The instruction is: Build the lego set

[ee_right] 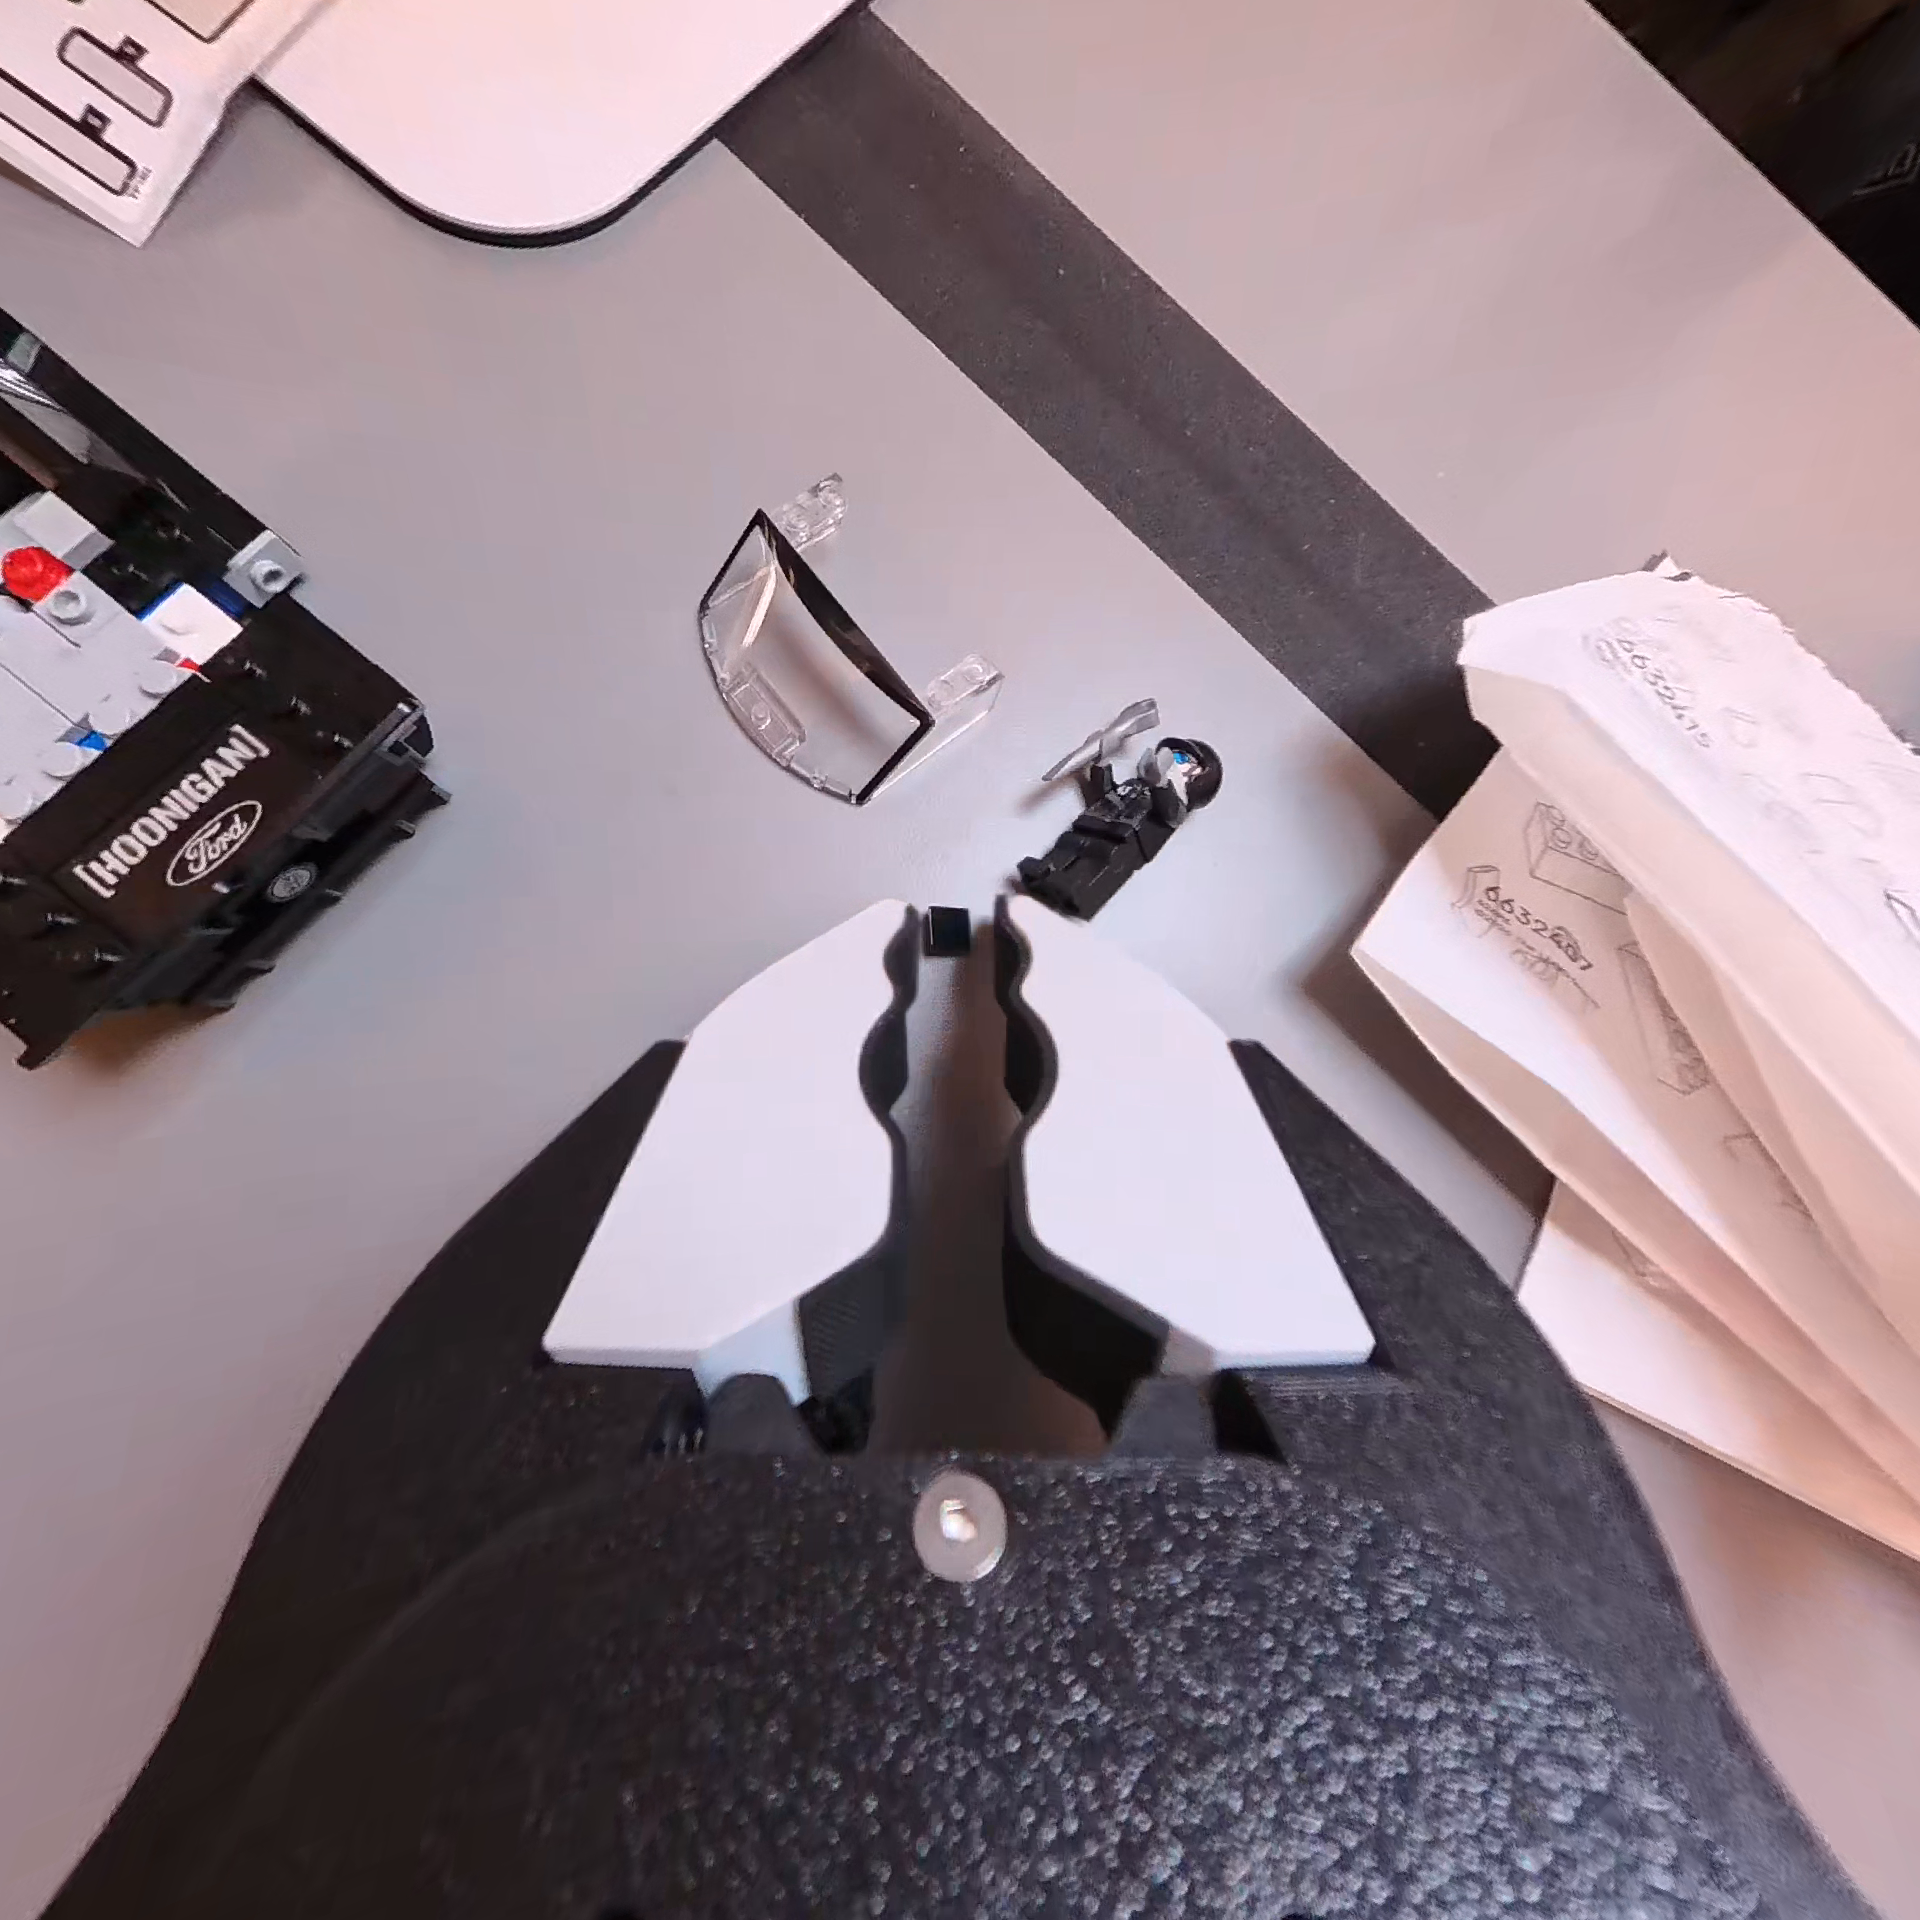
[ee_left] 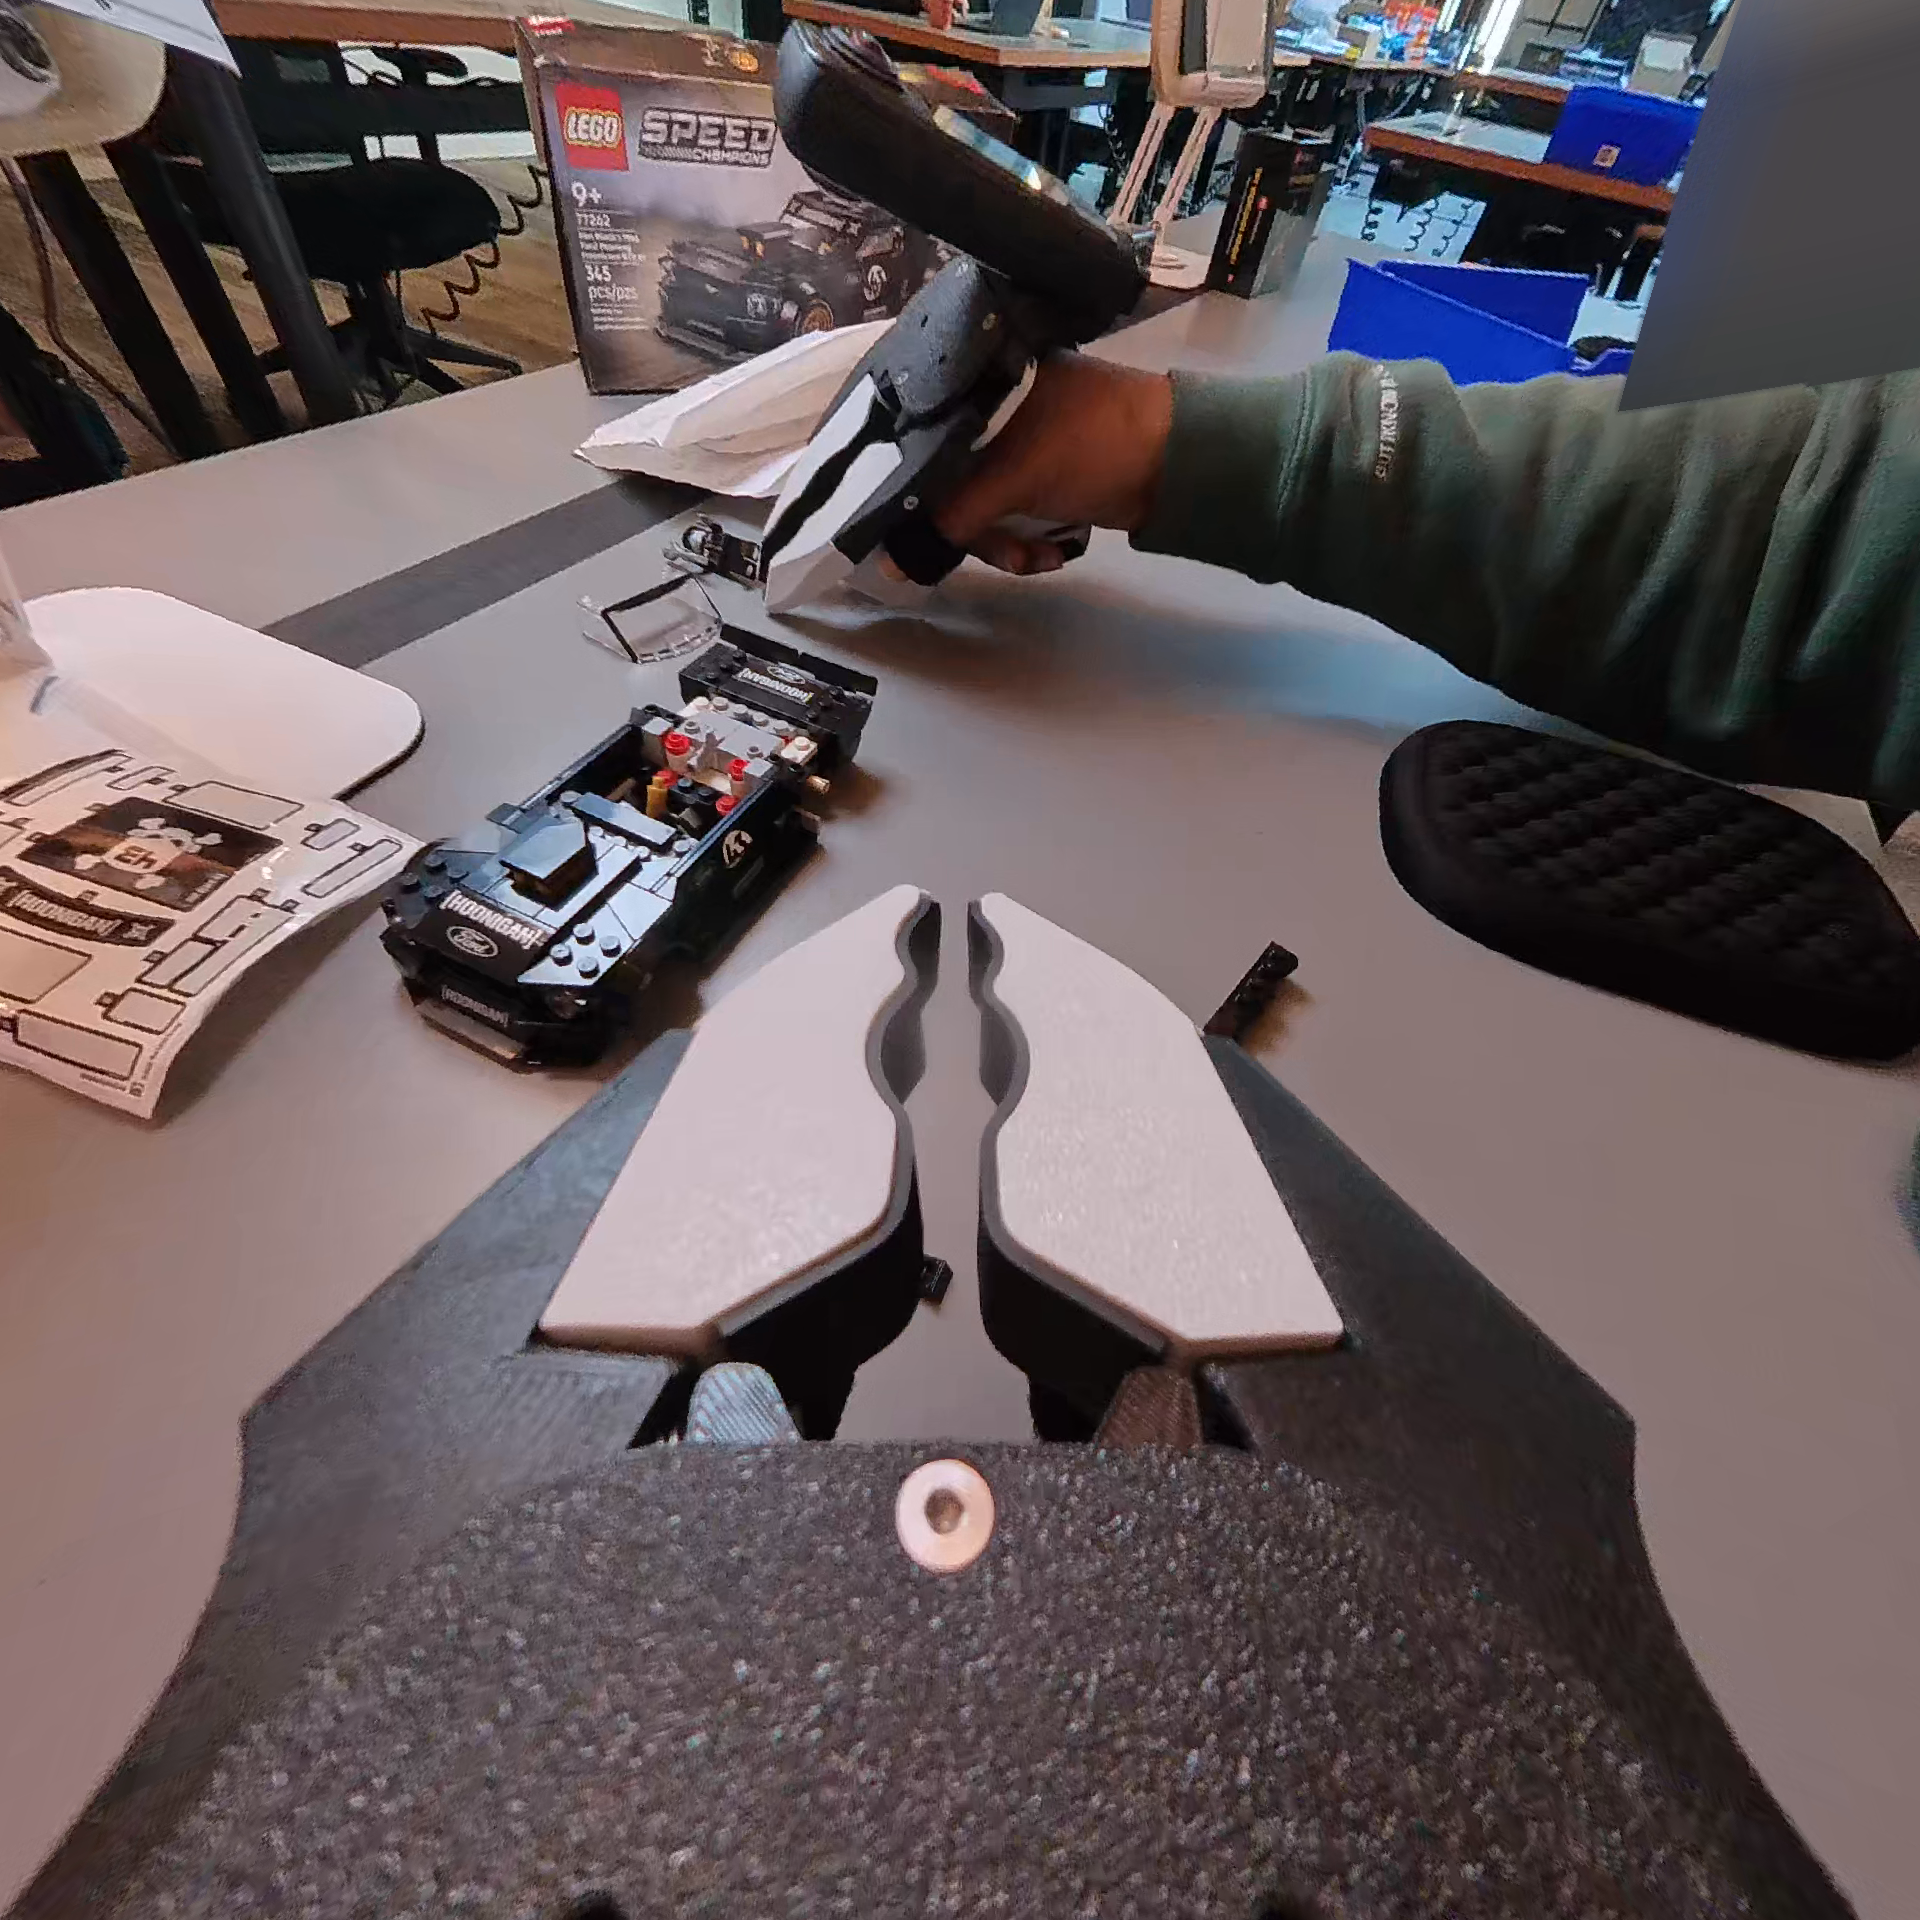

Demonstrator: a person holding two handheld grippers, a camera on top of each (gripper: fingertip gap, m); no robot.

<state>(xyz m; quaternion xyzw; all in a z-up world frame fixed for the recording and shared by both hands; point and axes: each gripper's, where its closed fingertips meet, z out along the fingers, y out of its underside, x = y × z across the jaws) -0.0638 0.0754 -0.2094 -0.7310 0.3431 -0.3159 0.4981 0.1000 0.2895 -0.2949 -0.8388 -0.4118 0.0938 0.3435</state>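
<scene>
A partly built black Lego car [ee_left: 623, 862] sits on a grey table [ee_left: 1091, 790], its roof off so the inside shows: grey, white and red small bricks fill the open middle. Its nose points toward the left wrist camera. Just beyond its tail lies a clear curved windscreen piece [ee_right: 821, 665], on its own on the table. Near that lies a small black minifigure [ee_right: 1117, 826] on its back, beside a thin grey tool piece.

The right gripper [ee_right: 951, 914] points down at the table close to the minifigure. Its white fingers [ee_right: 790, 1122] stand a little apart, and a tiny black square brick [ee_right: 945, 928] sits in the gap at the tips; whether the tips press on it cannot be told. A person's hand [ee_left: 1049, 468] in a green sleeve holds this gripper.

The left gripper [ee_left: 951, 909] hovers over bare table in front of the car, its grey fingers nearly together with only a thin slit between them, holding nothing. A small black strip piece [ee_left: 1252, 987] pokes out beside its right finger.

To the car's left lie a sticker sheet [ee_left: 135, 914] and a white pad [ee_left: 229, 686]. Torn white paper bags [ee_right: 1704, 997] lie at the right gripper's side; what is in them cannot be seen. The set's dark cardboard box [ee_left: 707, 208] stands upright behind, and a black textured cushion [ee_left: 1652, 883] rests at the table's right
</scene>
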